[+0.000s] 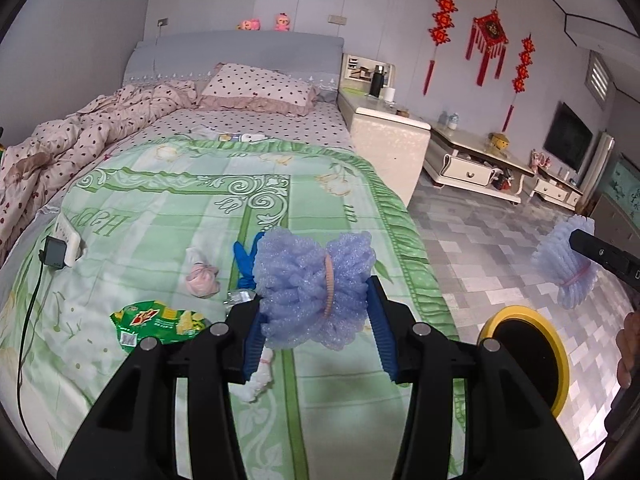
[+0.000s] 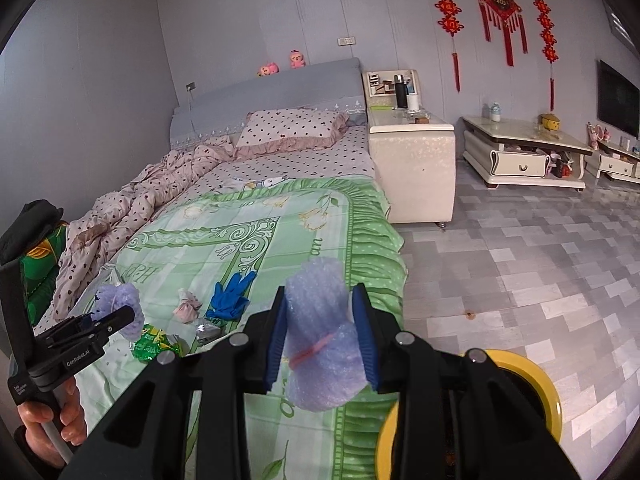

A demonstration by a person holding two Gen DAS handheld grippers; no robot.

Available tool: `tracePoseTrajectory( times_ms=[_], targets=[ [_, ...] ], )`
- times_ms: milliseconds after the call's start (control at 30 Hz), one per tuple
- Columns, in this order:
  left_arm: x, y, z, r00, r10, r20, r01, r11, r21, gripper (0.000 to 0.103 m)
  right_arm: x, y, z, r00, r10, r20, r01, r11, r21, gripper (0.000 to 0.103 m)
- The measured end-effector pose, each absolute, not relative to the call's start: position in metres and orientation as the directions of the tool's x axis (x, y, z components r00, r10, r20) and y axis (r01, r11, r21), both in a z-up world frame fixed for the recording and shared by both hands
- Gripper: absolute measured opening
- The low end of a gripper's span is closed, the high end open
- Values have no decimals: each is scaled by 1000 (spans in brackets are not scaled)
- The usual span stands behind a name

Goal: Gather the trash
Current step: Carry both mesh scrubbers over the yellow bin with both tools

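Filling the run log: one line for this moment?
left gripper: shut on purple foam-net bundle | right gripper: shut on second purple foam bundle | yellow-rimmed bin: beside bed | green snack wrapper: on bed

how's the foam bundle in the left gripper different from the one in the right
The left gripper holds a foam net bundle that flares out wide on both sides of its pale pink band. The right gripper holds a foam net bundle that is narrower, standing roughly upright, with a brighter pink band. Both are lilac foam netting, clamped between blue fingers above the bed.

Left claw clamped, angled down; right claw likewise.
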State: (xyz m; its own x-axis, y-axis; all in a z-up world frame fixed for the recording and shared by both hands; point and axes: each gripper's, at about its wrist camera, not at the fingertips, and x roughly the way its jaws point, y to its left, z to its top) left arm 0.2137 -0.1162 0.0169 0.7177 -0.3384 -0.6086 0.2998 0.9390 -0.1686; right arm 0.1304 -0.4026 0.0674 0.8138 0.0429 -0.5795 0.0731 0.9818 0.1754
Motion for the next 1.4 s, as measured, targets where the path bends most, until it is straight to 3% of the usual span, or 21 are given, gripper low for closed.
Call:
tracePoseTrajectory(
  times_ms=[733, 1400],
  targets=[
    [165, -275, 41, 612, -523, -593, 537, 826, -174, 45, 73, -512, 90, 834, -117, -539, 243, 955, 169, 31],
    [162, -367, -36, 466, -574, -673, 635, 747, -198, 47, 71, -578, 18, 767, -122, -630, 341, 909, 239, 33]
  ],
)
